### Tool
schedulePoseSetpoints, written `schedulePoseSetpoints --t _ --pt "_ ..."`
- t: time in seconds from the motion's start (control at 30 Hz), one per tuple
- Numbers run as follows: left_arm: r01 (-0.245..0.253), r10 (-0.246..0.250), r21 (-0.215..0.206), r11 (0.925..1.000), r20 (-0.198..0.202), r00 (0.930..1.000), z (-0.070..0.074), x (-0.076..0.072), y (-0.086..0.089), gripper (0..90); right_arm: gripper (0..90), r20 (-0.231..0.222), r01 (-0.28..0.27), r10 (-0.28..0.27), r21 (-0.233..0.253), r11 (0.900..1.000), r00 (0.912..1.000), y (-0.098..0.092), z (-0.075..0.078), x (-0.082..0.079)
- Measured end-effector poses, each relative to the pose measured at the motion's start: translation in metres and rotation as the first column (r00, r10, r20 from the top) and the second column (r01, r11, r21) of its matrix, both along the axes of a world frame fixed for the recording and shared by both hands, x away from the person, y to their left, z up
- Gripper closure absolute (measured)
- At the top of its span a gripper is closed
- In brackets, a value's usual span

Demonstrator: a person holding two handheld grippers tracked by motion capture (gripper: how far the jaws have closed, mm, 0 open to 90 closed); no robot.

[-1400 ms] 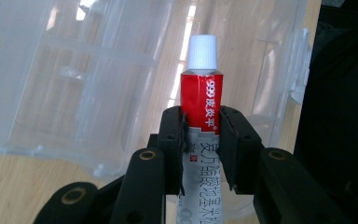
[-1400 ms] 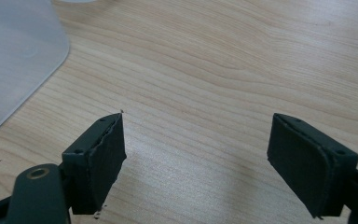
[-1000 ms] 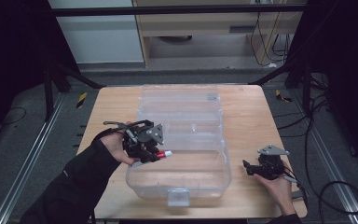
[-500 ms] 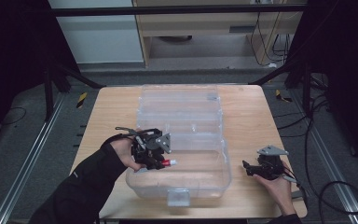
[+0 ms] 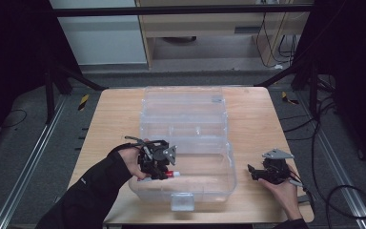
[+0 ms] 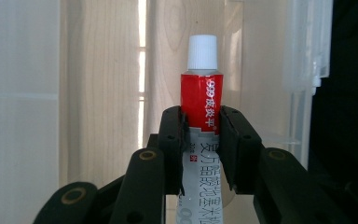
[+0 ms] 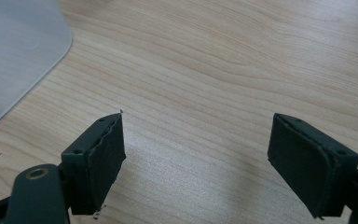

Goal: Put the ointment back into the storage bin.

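My left gripper [image 6: 200, 119] is shut on a small tube [image 6: 201, 100] with a red band and a white cap. In the high view the left gripper [image 5: 164, 174] holds the tube [image 5: 171, 174] over the near compartment of a clear plastic organiser box [image 5: 186, 138], cap pointing right. My right gripper [image 5: 251, 172] rests on the wooden table [image 5: 257, 124] to the right of the box. Its jaws stand wide open in the right gripper view [image 7: 196, 154] with only bare wood between them.
The clear box lies open, its lid [image 5: 183, 102] spread toward the far side of the table. A rounded corner of the box [image 7: 18, 51] lies at upper left in the right gripper view. Black frame posts and cables surround the table.
My left gripper has carried the tube toward the near side and a little rightward, over the box's near compartment. The right gripper has stayed in place.
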State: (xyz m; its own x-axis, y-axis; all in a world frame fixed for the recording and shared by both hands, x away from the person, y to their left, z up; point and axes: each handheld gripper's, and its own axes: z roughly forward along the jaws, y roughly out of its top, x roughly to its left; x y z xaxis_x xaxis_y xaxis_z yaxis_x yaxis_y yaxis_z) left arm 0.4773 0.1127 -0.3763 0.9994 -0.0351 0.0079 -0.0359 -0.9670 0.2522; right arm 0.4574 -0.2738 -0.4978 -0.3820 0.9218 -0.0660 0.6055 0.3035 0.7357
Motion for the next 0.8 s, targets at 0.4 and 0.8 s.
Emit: schedulePoseSetpoints --t 0.4,0.8 --pt "0.018 -0.017 0.029 0.9994 -0.019 0.9997 -0.020 0.003 -0.003 70.7 18.8 0.001 -0.005 0.005 -0.002 1.000 1.0000 0.000 -0.001 0.001" --pt "-0.026 0.029 0.051 0.9983 -0.046 0.9986 -0.035 -0.001 -0.003 70.6 18.6 -0.008 -0.007 0.007 -0.004 1.000 0.9999 0.001 -0.002 0.000"
